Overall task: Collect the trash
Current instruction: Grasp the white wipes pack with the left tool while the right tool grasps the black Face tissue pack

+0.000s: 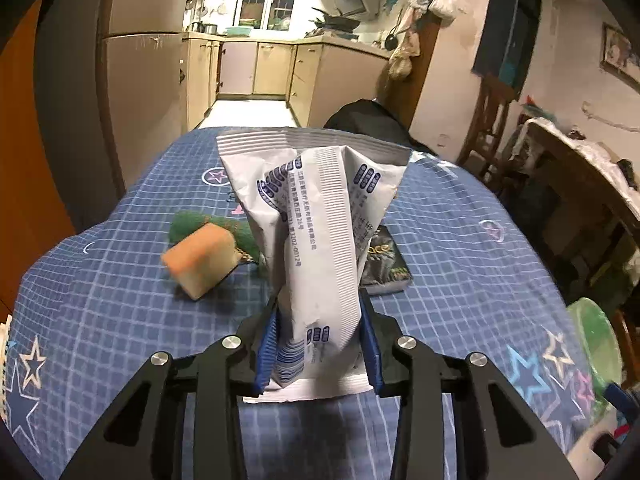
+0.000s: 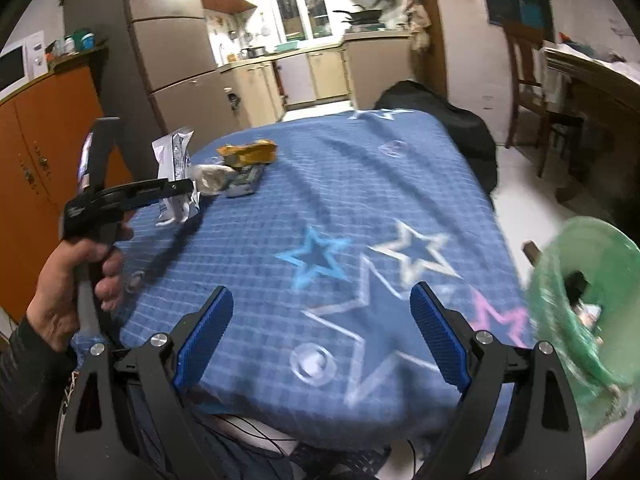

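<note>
We have the white wrapper [image 1: 316,240] clamped in our left hand-held gripper [image 1: 318,344], mid frame over the worktop [image 1: 460,248]. Right hand-held gripper [image 2: 322,340] released, empty. Bin [image 2: 588,300] lower right. Sponge [image 1: 200,262], packet [image 1: 386,264] left to collect.

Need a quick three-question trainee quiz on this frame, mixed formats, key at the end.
1. True or false: the left hand-held gripper is shut on the white wrapper.
2. Which is empty? A) left hand-held gripper B) right hand-held gripper
3. Fill in: the green bin stands off the table's ____ edge in the right wrist view.

Key: 1 true, its blue pads press the wrapper's sides. 2 B, its jaws stand wide over the blue tablecloth. 3 right.
</note>
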`<state>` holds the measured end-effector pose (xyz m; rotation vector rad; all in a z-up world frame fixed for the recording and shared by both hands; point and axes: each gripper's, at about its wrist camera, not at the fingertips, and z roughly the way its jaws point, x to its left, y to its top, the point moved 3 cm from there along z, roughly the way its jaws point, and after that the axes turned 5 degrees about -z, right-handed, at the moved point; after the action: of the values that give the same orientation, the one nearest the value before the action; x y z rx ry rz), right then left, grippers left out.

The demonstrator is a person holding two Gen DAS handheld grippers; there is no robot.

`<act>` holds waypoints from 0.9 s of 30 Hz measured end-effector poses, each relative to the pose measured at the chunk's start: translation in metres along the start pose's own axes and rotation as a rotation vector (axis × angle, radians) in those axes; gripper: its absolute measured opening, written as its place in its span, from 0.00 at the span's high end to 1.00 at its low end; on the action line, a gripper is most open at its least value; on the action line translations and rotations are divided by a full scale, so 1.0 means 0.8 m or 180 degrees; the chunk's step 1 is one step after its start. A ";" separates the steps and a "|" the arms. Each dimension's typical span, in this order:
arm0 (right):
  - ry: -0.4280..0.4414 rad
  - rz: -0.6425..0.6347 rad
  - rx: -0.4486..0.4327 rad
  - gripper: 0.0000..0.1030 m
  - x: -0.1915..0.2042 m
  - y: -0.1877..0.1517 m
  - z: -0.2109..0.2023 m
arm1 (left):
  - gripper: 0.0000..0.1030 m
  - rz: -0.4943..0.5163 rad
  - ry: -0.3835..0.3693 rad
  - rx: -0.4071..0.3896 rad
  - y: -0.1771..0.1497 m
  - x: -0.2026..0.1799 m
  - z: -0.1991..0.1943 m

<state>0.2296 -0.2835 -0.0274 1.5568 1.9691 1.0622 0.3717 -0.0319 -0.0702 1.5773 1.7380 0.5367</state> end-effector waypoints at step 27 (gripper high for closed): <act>0.0190 -0.0455 0.0696 0.44 0.118 0.148 0.281 | 0.64 -0.0577 -0.0254 0.0140 -0.038 0.137 -0.063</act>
<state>0.4388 -0.1149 -0.0640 1.4787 2.2644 0.8700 0.3149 0.0779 -0.0840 1.4328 1.8203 0.3441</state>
